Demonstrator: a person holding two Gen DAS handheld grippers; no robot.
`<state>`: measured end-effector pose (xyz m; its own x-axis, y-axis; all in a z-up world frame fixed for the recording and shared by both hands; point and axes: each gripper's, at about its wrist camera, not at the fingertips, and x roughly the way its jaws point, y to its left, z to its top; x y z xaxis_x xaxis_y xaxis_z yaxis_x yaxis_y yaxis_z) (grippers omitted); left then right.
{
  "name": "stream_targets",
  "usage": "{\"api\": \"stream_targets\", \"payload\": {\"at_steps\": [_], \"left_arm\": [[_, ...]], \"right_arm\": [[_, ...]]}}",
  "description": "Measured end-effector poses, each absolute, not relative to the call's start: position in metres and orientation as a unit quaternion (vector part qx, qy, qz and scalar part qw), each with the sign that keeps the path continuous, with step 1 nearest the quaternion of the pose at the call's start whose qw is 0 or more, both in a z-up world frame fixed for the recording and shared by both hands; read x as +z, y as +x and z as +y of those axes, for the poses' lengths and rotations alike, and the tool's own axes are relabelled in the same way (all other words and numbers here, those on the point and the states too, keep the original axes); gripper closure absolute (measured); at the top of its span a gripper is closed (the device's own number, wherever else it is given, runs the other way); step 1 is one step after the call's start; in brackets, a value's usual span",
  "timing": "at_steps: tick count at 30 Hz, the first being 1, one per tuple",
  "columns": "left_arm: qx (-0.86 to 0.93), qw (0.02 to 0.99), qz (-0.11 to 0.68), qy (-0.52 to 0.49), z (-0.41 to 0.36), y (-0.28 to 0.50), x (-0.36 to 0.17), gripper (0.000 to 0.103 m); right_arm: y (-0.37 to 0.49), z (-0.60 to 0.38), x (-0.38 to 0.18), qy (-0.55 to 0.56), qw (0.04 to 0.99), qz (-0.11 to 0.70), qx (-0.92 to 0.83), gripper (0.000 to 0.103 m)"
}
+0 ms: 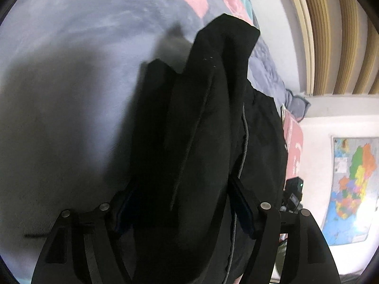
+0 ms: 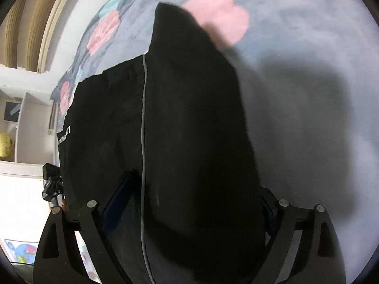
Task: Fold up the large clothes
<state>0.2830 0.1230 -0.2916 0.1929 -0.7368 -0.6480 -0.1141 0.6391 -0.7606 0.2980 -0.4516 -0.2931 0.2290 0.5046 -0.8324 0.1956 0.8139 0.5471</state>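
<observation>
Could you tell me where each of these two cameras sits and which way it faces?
Left wrist: sits on the left gripper, looking along its fingers down at the bedspread; both fingers show, clamped on the black garment.
Right wrist: sits on the right gripper, also facing the bedspread; its fingers hold the same garment.
Shared: garment with grey piping, flowered bedspread, and the wall map.

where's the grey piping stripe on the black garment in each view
Left wrist: the grey piping stripe runs down the right of centre on the black garment, just inside the left tongs' right finger.
Right wrist: the stripe runs left of centre, beside the right tongs' left finger.
Shared landmark: the pink-flowered blue bedspread.
</observation>
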Motion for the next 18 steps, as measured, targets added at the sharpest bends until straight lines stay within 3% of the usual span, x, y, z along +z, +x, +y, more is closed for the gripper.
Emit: {"api": "stream_targets", "payload": {"at_steps": [2,4,6,9,11,14,15,17,18], "left_arm": [[-0.228,0.691,0.592,-0.345,0.119,0.283,-0.288,0.036],[-0.236,0.700,0.584,-0.336,0.118,0.277,-0.279,0.048],[-0.245,0.708,0.577,-0.327,0.116,0.273,-0.271,0.052],[-0.236,0.701,0.587,-0.330,0.111,0.276,-0.277,0.047],[-0.232,0.683,0.597,-0.352,0.107,0.282,-0.287,0.038],[-0.219,0.679,0.596,-0.370,0.104,0.280,-0.285,0.039],[-0.217,0.688,0.591,-0.360,0.103,0.275,-0.278,0.044],[-0.216,0.718,0.574,-0.329,0.096,0.260,-0.255,0.064],[-0.220,0.726,0.564,-0.327,0.095,0.255,-0.243,0.067]], "right_arm": [[0.301,-0.444,-0.293,0.274,0.734,0.612,0.113,0.009],[0.299,-0.438,-0.285,0.261,0.742,0.603,0.129,0.027],[0.294,-0.433,-0.276,0.241,0.751,0.600,0.136,0.034],[0.294,-0.430,-0.277,0.235,0.751,0.602,0.137,0.032],[0.299,-0.430,-0.286,0.258,0.736,0.612,0.129,0.017],[0.301,-0.422,-0.287,0.262,0.738,0.610,0.123,0.017],[0.301,-0.420,-0.285,0.255,0.742,0.608,0.121,0.020],[0.296,-0.413,-0.271,0.235,0.755,0.600,0.119,0.041],[0.290,-0.407,-0.259,0.219,0.766,0.593,0.116,0.046]]}}
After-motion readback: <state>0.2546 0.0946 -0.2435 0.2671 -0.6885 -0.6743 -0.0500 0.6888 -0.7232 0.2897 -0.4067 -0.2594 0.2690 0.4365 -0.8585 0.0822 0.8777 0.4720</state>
